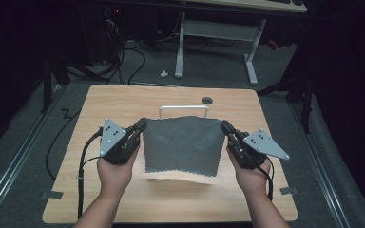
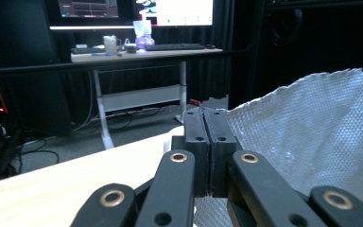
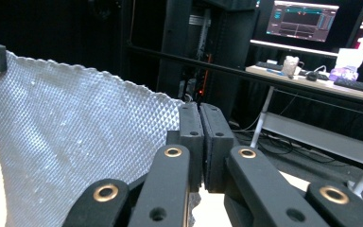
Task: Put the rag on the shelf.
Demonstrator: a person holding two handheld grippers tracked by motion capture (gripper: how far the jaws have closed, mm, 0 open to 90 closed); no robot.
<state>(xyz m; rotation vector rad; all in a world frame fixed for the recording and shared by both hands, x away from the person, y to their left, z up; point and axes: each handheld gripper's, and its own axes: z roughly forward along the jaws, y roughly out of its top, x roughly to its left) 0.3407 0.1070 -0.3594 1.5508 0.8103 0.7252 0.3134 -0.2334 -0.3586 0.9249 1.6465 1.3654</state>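
Note:
A grey textured cloth [image 1: 181, 146] hangs spread above the wooden table [image 1: 123, 102], its zigzag lower edge just over the tabletop. My left gripper [image 1: 141, 126] is shut on the cloth's upper left corner. My right gripper [image 1: 225, 127] is shut on its upper right corner. In the left gripper view the closed jaws pinch the cloth [image 2: 312, 137], which stretches away to the right. In the right gripper view the cloth [image 3: 71, 156] stretches away to the left from the closed jaws. Behind the cloth a white metal handle-shaped bar [image 1: 183, 109] stands on the table.
A round cable hole [image 1: 207, 100] sits near the table's far edge. Beyond the table stands a white-legged desk [image 1: 216, 33] with cables on the floor. That desk carries monitors [image 2: 179, 12] and a keyboard [image 2: 175, 46].

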